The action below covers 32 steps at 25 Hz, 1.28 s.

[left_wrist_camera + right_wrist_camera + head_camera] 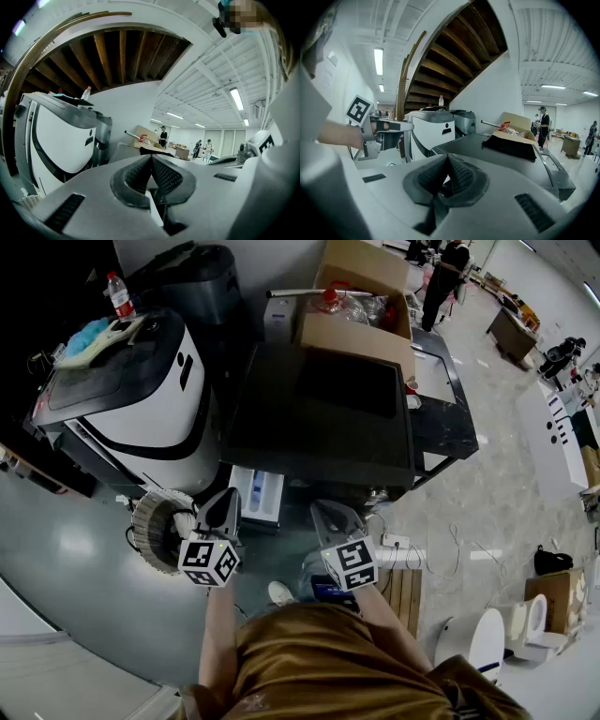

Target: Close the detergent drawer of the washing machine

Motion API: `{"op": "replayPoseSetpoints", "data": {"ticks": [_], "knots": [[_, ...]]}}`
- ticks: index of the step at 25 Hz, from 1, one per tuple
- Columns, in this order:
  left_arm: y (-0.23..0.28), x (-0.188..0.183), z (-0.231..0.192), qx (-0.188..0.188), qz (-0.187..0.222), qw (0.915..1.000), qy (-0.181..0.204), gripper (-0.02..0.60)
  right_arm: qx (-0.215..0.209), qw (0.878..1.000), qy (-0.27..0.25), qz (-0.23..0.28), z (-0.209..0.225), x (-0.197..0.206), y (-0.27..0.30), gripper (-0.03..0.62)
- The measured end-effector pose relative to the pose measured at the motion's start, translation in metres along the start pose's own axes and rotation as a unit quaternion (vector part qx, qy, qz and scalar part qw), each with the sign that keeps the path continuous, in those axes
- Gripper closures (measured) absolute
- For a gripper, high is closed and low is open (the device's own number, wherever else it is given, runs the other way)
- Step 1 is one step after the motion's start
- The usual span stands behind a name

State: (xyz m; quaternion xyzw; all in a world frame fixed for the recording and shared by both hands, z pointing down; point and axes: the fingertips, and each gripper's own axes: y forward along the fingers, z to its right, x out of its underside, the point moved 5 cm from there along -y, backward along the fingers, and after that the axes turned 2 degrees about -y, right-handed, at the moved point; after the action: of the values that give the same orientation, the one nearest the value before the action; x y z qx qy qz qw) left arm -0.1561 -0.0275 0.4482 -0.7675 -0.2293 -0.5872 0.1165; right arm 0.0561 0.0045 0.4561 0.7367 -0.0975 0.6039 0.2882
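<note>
In the head view my left hand-held gripper [225,504] sits lower left of centre, jaws closed together with nothing between them; my right hand-held gripper [325,517] sits to its right, jaws likewise pressed together and empty. The pale detergent drawer [256,498] juts out open from the front of the dark-topped washing machine [319,409] at mid-frame; it lies between my two grippers, just beside the left one's tip, and I cannot tell whether they touch. A white appliance [141,399] stands at upper left; a cardboard box [361,306] at top centre.
</note>
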Motion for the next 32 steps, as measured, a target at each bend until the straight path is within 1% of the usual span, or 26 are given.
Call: {"op": "replayPoseSetpoints", "data": {"ticks": [4,10,14,17,21,26,28,32], "knots": [[0.003,0.003,-0.002,-0.005,-0.001,1.0,-0.008,0.555,-0.004,1.0,0.001,-0.003,0.004,0.002,0.002,0.582],[0.005,0.005,-0.005,-0.015,0.003,0.9998,-0.009,0.554,-0.006,1.0,0.015,-0.005,0.009,0.007,0.001,0.582],[0.008,0.007,-0.003,-0.009,0.002,0.9999,-0.008,0.551,-0.01,1.0,0.025,-0.009,0.012,0.01,0.002,0.582],[0.009,0.01,0.0,-0.006,-0.003,1.0,-0.002,0.524,-0.014,0.999,0.029,-0.012,0.013,0.014,0.002,0.582],[0.01,0.012,-0.002,-0.003,0.001,0.9998,-0.017,0.508,-0.021,0.999,0.028,-0.014,0.012,0.015,0.004,0.582],[0.007,0.022,-0.003,-0.006,-0.017,0.9998,-0.011,0.497,-0.031,0.999,0.021,-0.026,0.009,0.022,0.008,0.582],[0.006,0.026,-0.005,-0.007,-0.02,0.9997,-0.013,0.485,-0.035,0.999,0.02,-0.029,0.009,0.024,0.011,0.582],[0.005,0.036,-0.012,-0.01,-0.034,0.9991,-0.021,0.483,-0.042,0.998,0.018,-0.034,0.007,0.026,0.017,0.582]]}}
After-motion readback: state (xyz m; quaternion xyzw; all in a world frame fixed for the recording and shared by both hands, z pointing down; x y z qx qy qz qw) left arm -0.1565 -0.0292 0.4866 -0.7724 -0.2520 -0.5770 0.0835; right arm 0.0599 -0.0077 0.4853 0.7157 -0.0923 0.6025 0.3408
